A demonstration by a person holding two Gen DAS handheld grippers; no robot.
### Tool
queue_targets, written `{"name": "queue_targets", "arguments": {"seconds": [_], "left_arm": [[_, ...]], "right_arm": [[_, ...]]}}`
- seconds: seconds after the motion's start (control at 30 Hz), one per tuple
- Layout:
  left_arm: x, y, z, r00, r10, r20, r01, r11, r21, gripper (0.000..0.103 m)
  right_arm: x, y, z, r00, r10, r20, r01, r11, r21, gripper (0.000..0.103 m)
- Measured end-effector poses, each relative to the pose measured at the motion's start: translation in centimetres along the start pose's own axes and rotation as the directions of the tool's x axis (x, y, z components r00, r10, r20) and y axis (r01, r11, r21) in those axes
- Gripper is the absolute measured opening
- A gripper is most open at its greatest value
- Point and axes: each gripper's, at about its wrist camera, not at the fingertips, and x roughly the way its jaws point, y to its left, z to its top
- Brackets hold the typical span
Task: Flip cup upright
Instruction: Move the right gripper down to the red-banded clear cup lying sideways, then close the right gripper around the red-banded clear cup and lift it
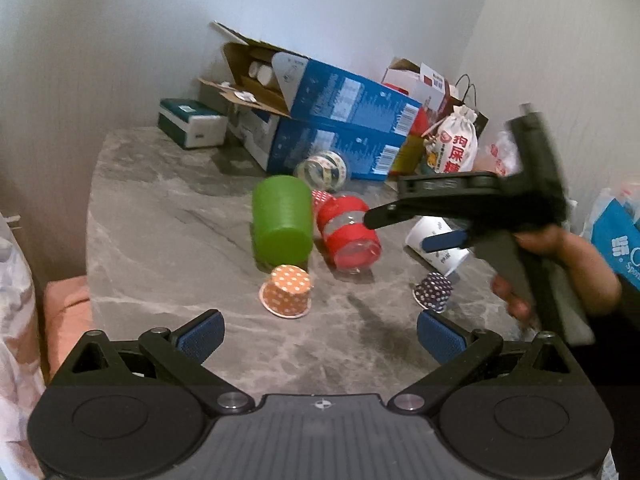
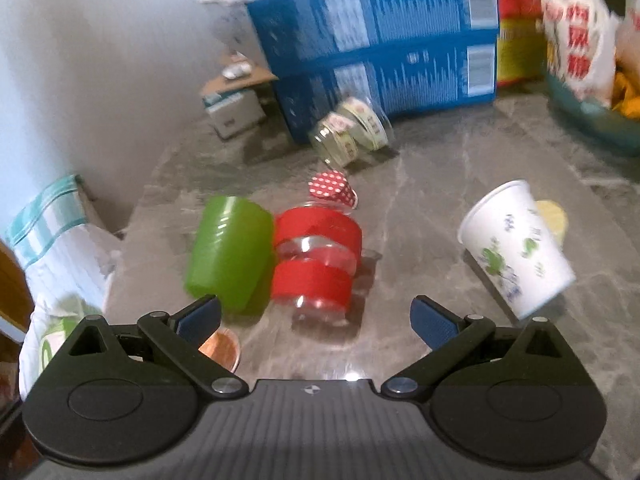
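Cups lay scattered over the grey marble table [image 1: 160, 220], and which one was meant could not be settled outright. By my reading it was the red-banded clear cup [image 2: 316, 264]. It lay on its side directly ahead of the right gripper [image 2: 316, 320], with its mouth toward the camera and its flank touching the green cup [image 2: 228, 252], also tipped over. The right gripper's jaws were spread wide and held nothing. The left gripper [image 1: 316, 332] hung back over bare table, equally released and empty. To do the step well, I would bring the right fingers down either side of the banded wall and close on the tape rather than the slick glass. Then I would lift a little before swinging the base down, so the rim would not scrape or roll. The green cup pressed against one side left little room for a finger there, so nudging the target clear first, or gripping nearer the mouth, seemed wiser. A white paper cup [image 2: 516, 248] lay tilted off to the right, well apart. A red dotted cup [image 2: 332, 188] sat just behind the target, with a taped jar [image 2: 352, 132] and blue boxes [image 1: 340, 148] further back. An inverted orange dotted cup [image 1: 288, 290] and a navy dotted cup [image 1: 434, 292] stood nearer the left gripper. Open marble lay in front of the target and to its right, which looked the best place to set it down. The table's left edge was beyond the green cup, away from the work.
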Motion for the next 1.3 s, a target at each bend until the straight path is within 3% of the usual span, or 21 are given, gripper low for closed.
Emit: {"name": "queue_targets", "arguments": {"seconds": [0.13,0.53,0.67,0.73,1.0,1.3], "left_arm": [[-0.8,1.0,-0.1,1.000,0.001,0.019,-0.001,1.000,-0.013,0.103],[-1.4,2.0,-0.7,1.000,0.002,0.016,-0.002,0.999,-0.043,0.103],[-1.8,2.1,-0.9,1.000,0.003,0.022,-0.001,0.998,-0.057,0.103],[-2.1,1.9,-1.0,1.000,0.007,0.025,-0.006,0.999,-0.054,0.103],[-2.7,0.8,-1.4,1.000,0.000,0.021,0.001,0.999,-0.045,0.099],[-3.7,-1.6,-2.6,0.999,-0.049,-0.011,0.048,0.997,-0.052,0.099]], "right_arm": [[2.2,-0.3,0.8,0.999,0.018,-0.051,-0.015,0.998,0.063,0.093],[5.2,1.4,1.6,0.990,-0.035,-0.135,0.035,0.999,-0.002,0.081],[5.7,1.8,1.5,0.986,-0.041,-0.162,0.038,0.999,-0.019,0.059],[5.6,2.0,1.3,0.985,-0.043,-0.167,0.038,0.999,-0.035,0.058],[-0.4,2.6,-0.8,0.996,-0.009,-0.090,0.002,0.997,-0.083,0.057],[-10.2,1.4,-10.7,0.998,0.014,-0.053,-0.019,0.996,-0.088,0.058]]}}
